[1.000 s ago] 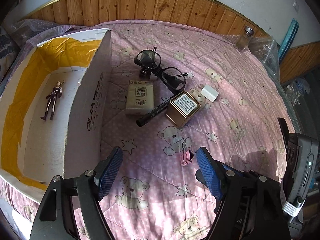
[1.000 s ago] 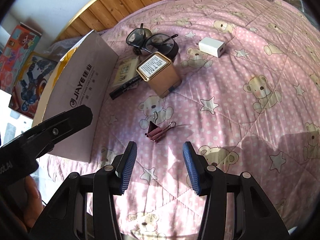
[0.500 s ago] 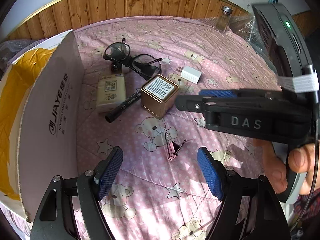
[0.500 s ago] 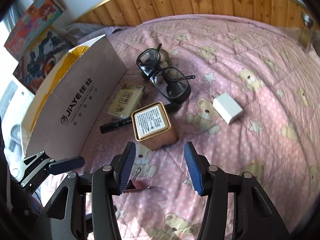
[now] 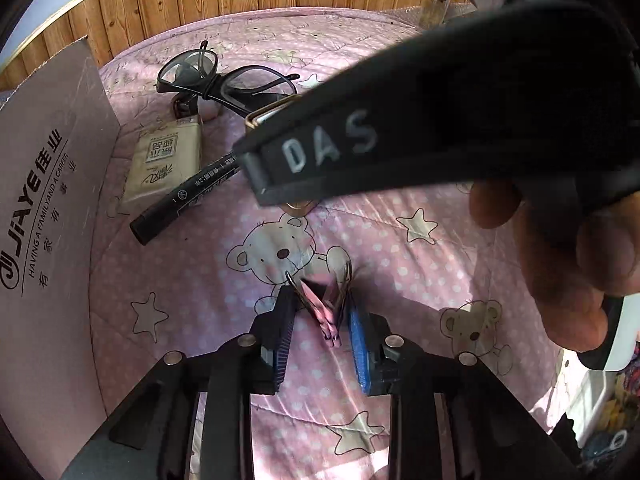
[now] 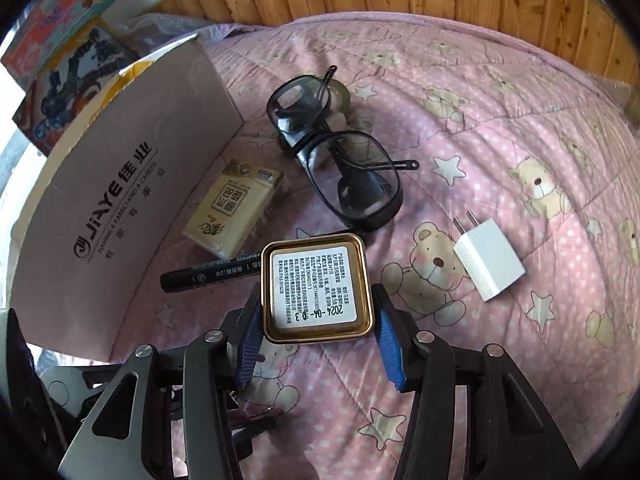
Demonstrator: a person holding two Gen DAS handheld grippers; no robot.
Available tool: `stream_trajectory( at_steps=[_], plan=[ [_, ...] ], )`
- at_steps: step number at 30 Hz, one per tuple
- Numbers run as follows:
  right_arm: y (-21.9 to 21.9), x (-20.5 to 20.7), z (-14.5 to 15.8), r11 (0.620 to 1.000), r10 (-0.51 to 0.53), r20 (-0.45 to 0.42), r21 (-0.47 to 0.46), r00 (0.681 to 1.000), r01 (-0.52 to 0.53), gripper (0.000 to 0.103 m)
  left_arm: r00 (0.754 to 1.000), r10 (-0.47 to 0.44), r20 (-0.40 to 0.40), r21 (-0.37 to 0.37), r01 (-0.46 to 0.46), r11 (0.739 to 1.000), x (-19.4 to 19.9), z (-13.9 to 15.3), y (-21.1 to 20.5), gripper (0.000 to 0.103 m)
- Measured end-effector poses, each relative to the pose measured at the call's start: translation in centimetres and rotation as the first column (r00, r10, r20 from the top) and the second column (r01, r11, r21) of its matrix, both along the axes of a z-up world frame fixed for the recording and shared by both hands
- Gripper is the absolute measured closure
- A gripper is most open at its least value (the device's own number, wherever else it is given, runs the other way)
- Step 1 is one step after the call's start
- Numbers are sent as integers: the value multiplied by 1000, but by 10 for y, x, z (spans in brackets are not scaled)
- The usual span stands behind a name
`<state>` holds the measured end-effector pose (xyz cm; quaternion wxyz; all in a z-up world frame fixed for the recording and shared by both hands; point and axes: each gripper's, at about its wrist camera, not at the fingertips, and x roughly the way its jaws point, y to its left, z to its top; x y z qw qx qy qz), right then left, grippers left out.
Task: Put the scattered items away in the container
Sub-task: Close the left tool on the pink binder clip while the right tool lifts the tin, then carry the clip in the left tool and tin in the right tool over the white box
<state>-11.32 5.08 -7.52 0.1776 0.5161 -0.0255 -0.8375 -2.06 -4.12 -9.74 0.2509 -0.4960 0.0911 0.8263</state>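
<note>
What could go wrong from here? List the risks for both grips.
1. The left gripper pinches the pink binder clip tilted and near its fingertips, so it may twist free when lifted.
2. The right gripper straddles the gold tin whose far side touches the black marker; closing or lifting could roll the marker.

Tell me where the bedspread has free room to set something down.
Bare quilt lies right of the white charger, and behind the glasses toward the wooden wall. It is crowded between the cardboard box and gold tin: tissue pack, marker.
</note>
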Motion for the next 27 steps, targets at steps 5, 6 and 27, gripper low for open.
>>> stream_trajectory(
  at_steps=[5,6,27],
  plan=[
    [27,10,3,987,-116,32,-105,993,119,51,999,30,39,69,-33,997,-3,4,-12,78],
    [32,14,4,981,-141,39,-127,989,145,51,998,37,44,84,-41,996,-3,5,-15,78],
    [47,84,19,948,-255,63,-179,965,262,50,996,91,24,184,-93,978,23,46,-46,78]
  ],
)
